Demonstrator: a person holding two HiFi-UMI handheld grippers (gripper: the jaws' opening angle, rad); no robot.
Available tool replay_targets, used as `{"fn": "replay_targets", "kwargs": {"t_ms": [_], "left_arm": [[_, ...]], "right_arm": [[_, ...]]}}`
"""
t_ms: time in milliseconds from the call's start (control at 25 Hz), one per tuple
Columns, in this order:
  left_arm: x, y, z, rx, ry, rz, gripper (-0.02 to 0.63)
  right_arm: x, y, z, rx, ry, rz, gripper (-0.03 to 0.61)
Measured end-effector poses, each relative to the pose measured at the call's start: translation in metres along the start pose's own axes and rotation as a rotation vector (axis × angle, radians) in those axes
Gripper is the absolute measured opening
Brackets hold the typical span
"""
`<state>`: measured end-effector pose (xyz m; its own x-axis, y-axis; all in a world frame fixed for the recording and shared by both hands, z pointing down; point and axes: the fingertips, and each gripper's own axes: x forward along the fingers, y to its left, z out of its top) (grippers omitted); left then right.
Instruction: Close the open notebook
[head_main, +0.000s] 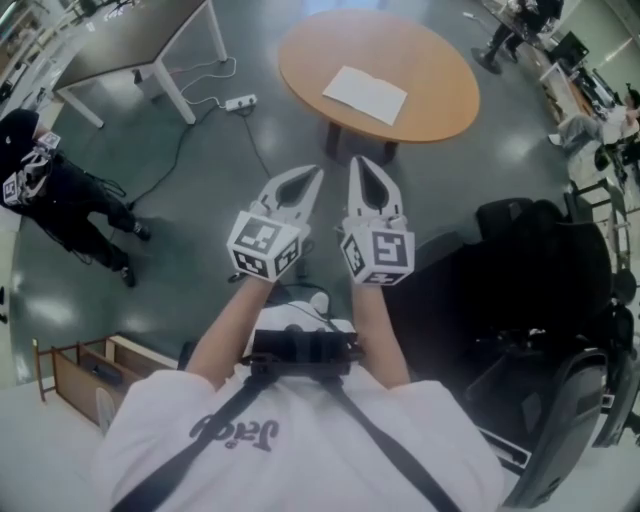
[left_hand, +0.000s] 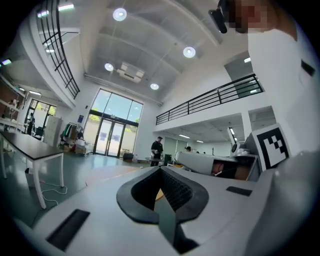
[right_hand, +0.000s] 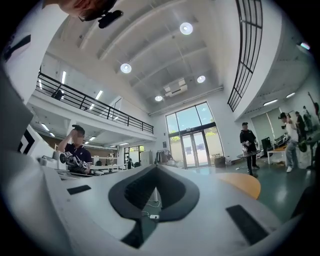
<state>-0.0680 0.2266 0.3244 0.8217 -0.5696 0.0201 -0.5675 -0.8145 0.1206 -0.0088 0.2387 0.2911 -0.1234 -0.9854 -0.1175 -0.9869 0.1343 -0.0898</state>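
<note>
An open white notebook (head_main: 365, 94) lies flat on a round wooden table (head_main: 440, 110) at the top of the head view. Both grippers hang side by side over the floor, short of the table's near edge. My left gripper (head_main: 316, 173) is shut and empty, tips pointing toward the table. Close to its right, my right gripper (head_main: 355, 163) is also shut with nothing in it. In the left gripper view the table top (left_hand: 107, 174) shows past the closed left gripper (left_hand: 161, 169). A slice of the table (right_hand: 242, 184) sits right of the closed right gripper (right_hand: 156, 167).
A black office chair (head_main: 545, 270) stands at the right, near my right arm. A grey desk (head_main: 130, 40) and a power strip (head_main: 240, 102) with cables are at the upper left. A person in black (head_main: 70, 195) stands at the left. A low wooden shelf (head_main: 85, 370) sits at the lower left.
</note>
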Motion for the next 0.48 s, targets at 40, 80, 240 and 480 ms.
{"fn": "replay_targets", "kwargs": {"t_ms": [40, 80, 240, 480], "left_arm": [[-0.004, 0.0, -0.003, -0.006, 0.002, 0.013, 0.009], [-0.008, 0.002, -0.005, -0.01, 0.002, 0.028, 0.009], [-0.013, 0.016, -0.005, 0.006, 0.012, 0.064, 0.009], [0.008, 0.035, -0.008, 0.005, 0.019, 0.047, 0.009]], "right_arm": [[-0.001, 0.0, -0.003, 0.007, 0.008, 0.0, 0.018], [-0.002, 0.001, -0.007, 0.013, 0.015, 0.001, 0.018], [0.002, -0.002, -0.018, 0.052, 0.031, -0.025, 0.018], [0.02, -0.019, -0.024, 0.039, 0.054, -0.129, 0.02]]}}
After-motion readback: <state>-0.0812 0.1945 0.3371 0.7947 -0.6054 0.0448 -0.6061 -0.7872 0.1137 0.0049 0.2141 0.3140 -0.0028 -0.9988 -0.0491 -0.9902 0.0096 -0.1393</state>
